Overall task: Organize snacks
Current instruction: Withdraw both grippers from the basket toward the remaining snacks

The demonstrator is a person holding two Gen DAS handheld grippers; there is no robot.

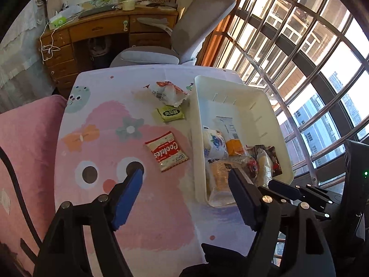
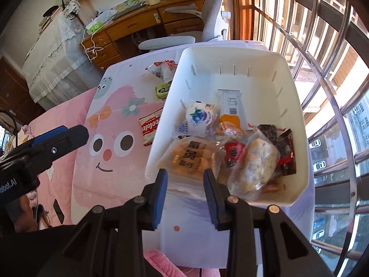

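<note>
A white basket [image 1: 242,97] [image 2: 230,57] stands on the right of the table and holds several snack packs, among them a blueberry packet [image 2: 198,117] and a yellow bun bag [image 2: 191,159]. On the cloth to its left lie a red-and-white cookies pack [image 1: 167,151] [image 2: 150,127], a green pack [image 1: 170,113] [image 2: 163,90] and a crumpled white-and-red wrapper [image 1: 170,92] [image 2: 161,69]. My left gripper [image 1: 185,172] [image 2: 84,131] hovers open near the cookies pack, nothing between its fingers. My right gripper [image 2: 185,173] [image 1: 288,188] hangs over the basket's near rim, jaws apart, pressing on nothing.
The table wears a pink cartoon cloth [image 1: 103,138]. Pink bedding [image 1: 27,150] borders it on the left. A grey office chair [image 1: 196,30] and a wooden desk [image 1: 96,30] stand behind it. A barred window [image 1: 311,69] runs along the right.
</note>
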